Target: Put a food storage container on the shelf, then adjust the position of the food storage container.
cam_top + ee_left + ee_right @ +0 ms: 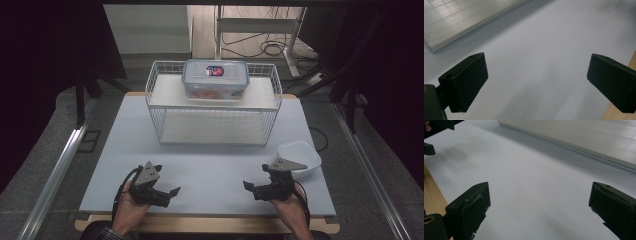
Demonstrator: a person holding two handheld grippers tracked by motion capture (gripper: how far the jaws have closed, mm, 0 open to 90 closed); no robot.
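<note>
A clear lidded food box (215, 78) with reddish contents stands on the top shelf of a white wire rack (214, 134) at the back middle of the table. At the right front lies an empty white bowl (300, 157). My left gripper (167, 182) rests low over the front left of the white table top, open, nothing between its jaws (536, 80). My right gripper (255, 177) sits at the front right, just left of the bowl, likewise open and empty (539, 205). The two grippers point toward each other.
The rack's lower shelf (461, 20) (586, 137) lies ahead of both grippers. The table's wooden front edge (631, 65) (431, 195) runs close behind them. The left gripper (431, 135) shows far off in the right gripper view. Dark floor and cables surround the table.
</note>
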